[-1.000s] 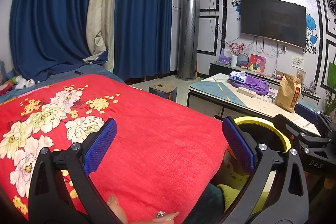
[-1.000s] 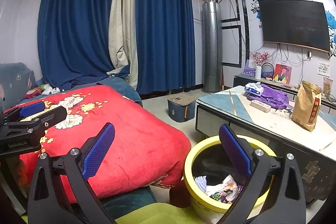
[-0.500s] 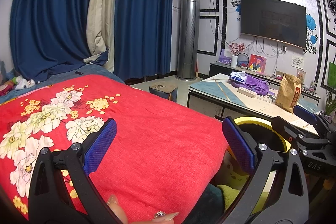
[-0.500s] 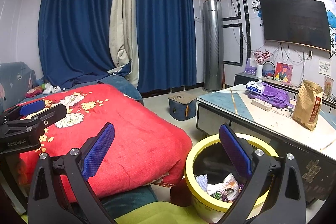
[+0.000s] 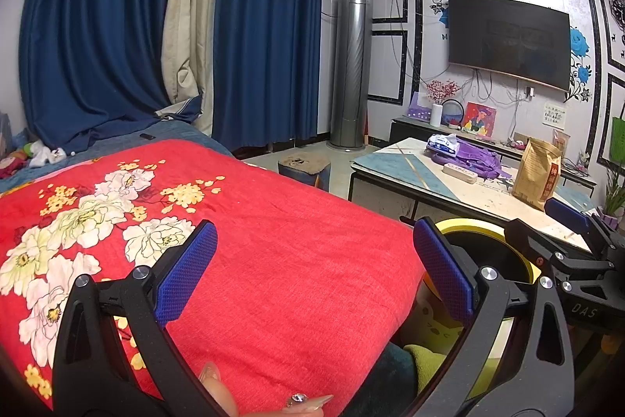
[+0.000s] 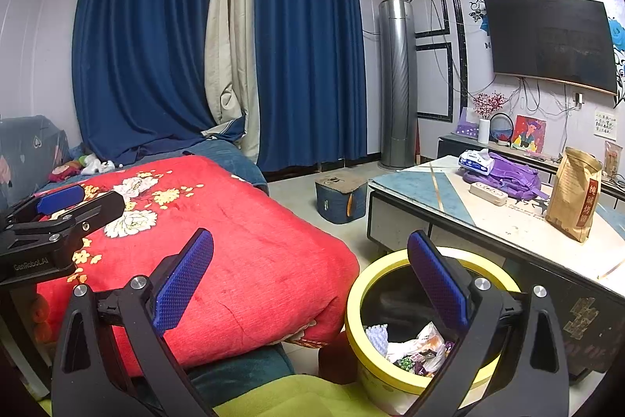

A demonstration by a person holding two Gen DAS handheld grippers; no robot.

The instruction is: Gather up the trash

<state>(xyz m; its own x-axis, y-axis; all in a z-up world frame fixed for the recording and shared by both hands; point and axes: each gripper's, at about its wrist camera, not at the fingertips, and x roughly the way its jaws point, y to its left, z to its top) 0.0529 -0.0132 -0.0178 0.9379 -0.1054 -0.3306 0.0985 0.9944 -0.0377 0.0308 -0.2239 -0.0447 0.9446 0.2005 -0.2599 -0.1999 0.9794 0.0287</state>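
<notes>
Little has moved since a second ago — only the right gripper (image 6: 310,280) has crept slightly nearer the yellow bin (image 6: 353,303). Both it and the left gripper (image 5: 314,266) hover with fingers spread wide and nothing held. Trash (image 6: 414,348) already lies in the bin, which stands between bed (image 6: 254,260) and worktop (image 6: 508,221) — likely within reach of both.

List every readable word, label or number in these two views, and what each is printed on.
"GenRobot.AI": on the left gripper body, right wrist view.
"DAS": on the right gripper body, left wrist view; any further letters are cut off.
Red label on the brown paper bag: Chinese characters, too small to read.
Wall notice: too small.
Tissue pack: blurred.
</notes>
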